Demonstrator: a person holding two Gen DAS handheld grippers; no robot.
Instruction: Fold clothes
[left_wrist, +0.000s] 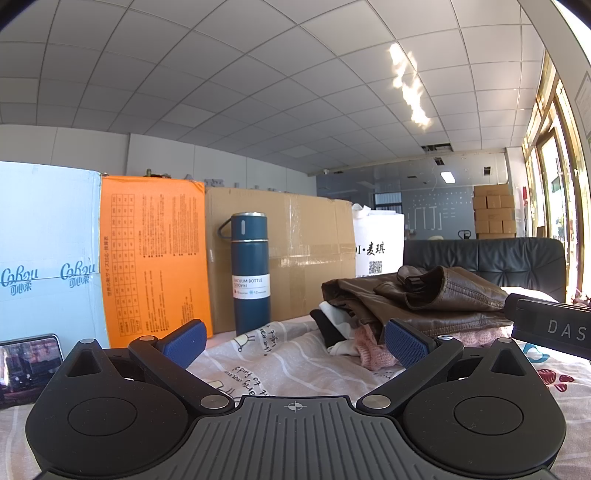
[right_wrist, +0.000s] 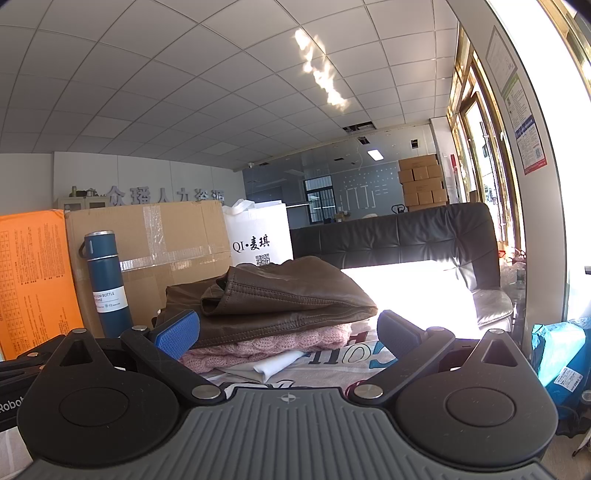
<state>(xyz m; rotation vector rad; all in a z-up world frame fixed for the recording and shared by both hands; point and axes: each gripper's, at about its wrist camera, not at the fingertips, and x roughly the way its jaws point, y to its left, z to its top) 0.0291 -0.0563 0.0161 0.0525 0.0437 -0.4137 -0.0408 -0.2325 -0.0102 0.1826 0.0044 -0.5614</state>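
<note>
Your left gripper (left_wrist: 295, 341) sits low over the printed bedsheet (left_wrist: 280, 354) w/ jaws spread wide, nothing between the blue pads (left_wrist: 184, 341). Your right gripper (right_wrist: 288, 334) is the same: jaws wide apart, empty, pads (right_wrist: 177, 334) just short of the clothes.

The clothes are in one pile on the sheet, ahead of both grippers. Top layer is a brown leather jacket (right_wrist: 280, 295), folded, w/ a sleeve or collar part lying on it. Under it a pink knit sweater (right_wrist: 273, 345), and below that a white garment (right_wrist: 277, 365) sticking out toward you. From the left wrist view the same pile (left_wrist: 417, 299) lies front-right, w/ a black-and-white piece (left_wrist: 332, 332) poking out at its left edge; can't tell what garment that is.

Behind the pile: blue vacuum bottle (left_wrist: 250, 273) standing upright on the sheet, in front of a taped cardboard box (left_wrist: 303, 236). Orange box (left_wrist: 151, 258) and pale blue box (left_wrist: 48, 251) stand to the left of it, white shopping bag (right_wrist: 258, 236) to the right. Black leather sofa (right_wrist: 399, 236) further back. Phone (left_wrist: 29, 354) lies near your left gripper, screen lit.
</note>
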